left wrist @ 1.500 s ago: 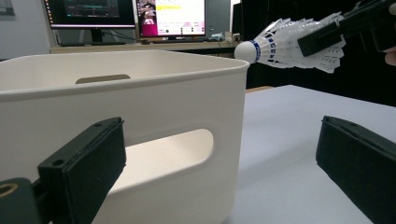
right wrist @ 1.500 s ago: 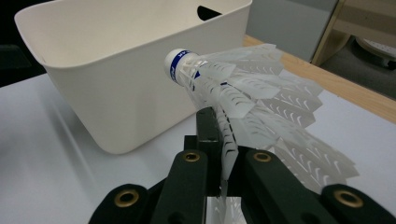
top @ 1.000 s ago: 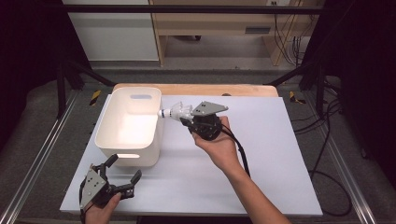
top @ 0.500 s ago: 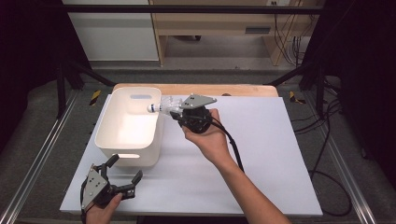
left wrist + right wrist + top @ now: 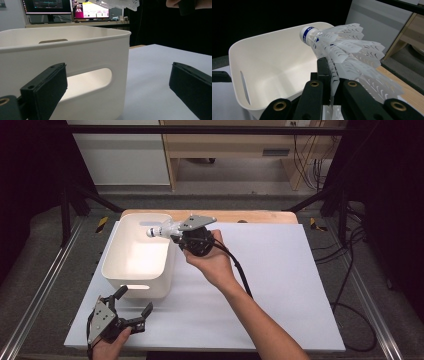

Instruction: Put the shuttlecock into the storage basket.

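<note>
Since a second ago, my right gripper has carried the shuttlecock sideways from beside the white bin until its round nose hangs over the bin's far corner. From the high view, my left gripper rests on the white counter near the bin's front wall, jaws spread wide and holding nothing. If I let go too soon, I think the shuttlecock could hit the rim and bounce out, because it is over the edge and not the middle. In the left gripper view, the bin stands just ahead of my two open jaws, and I might bump it if that hand slides forward. In the right gripper view, my right gripper pinches only the thin feather edge of the shuttlecock, jaws nearly closed. That grip looks weak to me; the feathers could bend or slip, and the shuttlecock might fall crooked into the bin.
</note>
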Tool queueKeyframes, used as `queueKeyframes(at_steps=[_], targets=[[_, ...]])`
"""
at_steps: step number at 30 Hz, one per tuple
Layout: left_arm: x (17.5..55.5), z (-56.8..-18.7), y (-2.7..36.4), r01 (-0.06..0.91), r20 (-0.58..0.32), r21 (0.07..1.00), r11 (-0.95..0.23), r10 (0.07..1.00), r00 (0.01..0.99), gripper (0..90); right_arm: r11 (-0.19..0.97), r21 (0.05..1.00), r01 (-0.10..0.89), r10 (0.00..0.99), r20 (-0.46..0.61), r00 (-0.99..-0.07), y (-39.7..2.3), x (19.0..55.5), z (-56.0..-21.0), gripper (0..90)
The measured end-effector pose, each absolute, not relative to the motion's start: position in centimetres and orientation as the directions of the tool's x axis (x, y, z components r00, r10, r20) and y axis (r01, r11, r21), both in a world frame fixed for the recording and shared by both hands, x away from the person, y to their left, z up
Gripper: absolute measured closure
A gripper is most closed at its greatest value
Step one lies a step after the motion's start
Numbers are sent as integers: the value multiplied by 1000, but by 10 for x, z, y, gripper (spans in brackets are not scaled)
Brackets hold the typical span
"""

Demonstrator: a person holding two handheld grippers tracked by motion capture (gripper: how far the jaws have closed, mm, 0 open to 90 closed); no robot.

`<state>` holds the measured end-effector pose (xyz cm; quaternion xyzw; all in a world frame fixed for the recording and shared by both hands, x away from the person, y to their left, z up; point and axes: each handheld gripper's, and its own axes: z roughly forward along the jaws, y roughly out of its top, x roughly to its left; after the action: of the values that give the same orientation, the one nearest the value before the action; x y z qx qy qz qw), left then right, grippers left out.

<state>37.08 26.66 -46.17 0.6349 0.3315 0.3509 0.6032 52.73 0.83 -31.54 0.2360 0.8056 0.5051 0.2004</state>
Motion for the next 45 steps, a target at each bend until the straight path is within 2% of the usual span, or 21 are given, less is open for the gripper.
queueKeyframes(at_steps=[22, 45], targets=[[371, -462, 268, 1, 42, 999, -50, 845, 534, 16, 435, 888, 153, 537, -119, -835, 40, 542, -324, 892], [371, -462, 268, -2, 42, 999, -49, 843, 537, 16, 439, 882, 174, 519, -90, -850, 62, 552, -334, 892]])
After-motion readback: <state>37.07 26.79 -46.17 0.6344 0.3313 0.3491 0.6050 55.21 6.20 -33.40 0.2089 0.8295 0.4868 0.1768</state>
